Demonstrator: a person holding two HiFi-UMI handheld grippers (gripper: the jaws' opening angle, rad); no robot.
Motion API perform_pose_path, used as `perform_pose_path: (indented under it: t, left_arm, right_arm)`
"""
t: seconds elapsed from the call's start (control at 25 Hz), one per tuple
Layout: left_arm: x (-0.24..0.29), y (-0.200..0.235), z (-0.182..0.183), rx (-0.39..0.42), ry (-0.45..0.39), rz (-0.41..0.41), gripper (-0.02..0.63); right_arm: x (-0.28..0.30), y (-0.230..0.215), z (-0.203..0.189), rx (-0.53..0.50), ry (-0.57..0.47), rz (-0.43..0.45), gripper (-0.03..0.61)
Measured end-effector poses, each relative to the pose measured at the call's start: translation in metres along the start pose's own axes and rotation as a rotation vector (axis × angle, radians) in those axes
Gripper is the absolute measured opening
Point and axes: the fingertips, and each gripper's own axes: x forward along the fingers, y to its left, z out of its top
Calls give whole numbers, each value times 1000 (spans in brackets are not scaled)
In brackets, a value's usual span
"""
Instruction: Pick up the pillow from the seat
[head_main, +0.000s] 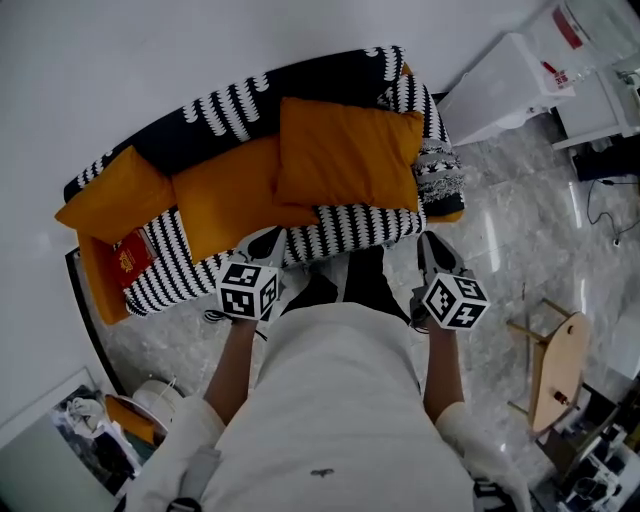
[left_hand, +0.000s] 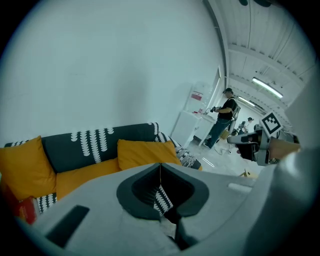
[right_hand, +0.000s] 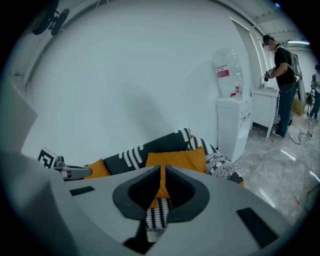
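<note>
A bright room with a white wall (head_main: 150, 60) and a pale marble floor (head_main: 500, 250). A person stands facing a black-and-white patterned sofa (head_main: 330, 232). The left gripper (left_hand: 160, 167) has its jaws pressed together with nothing between them. The right gripper (right_hand: 162, 169) is likewise closed and empty. Both hover just short of the sofa's front edge, tilted downward and touching nothing. Beyond them, a large orange pillow (head_main: 348, 152) sits on the seat, leaning against the backrest at the sofa's right end. A smaller orange pillow (head_main: 112, 195) and a red book (head_main: 131, 258) lie at the left end. The task looks barely begun. No pillow is gripped or lifted, so opening the jaws, reaching, closing and raising all remain.
</note>
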Motion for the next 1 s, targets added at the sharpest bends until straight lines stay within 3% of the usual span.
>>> perform_pose_path:
  t: [0.52, 1.0]
  left_arm:
    - [60, -28, 50, -38, 2, 72, 12]
    - [127, -65, 73, -61, 74, 126, 12]
  right_arm:
    - [51, -58, 51, -19, 68, 114, 9]
    - [99, -120, 78, -33, 155, 217, 9]
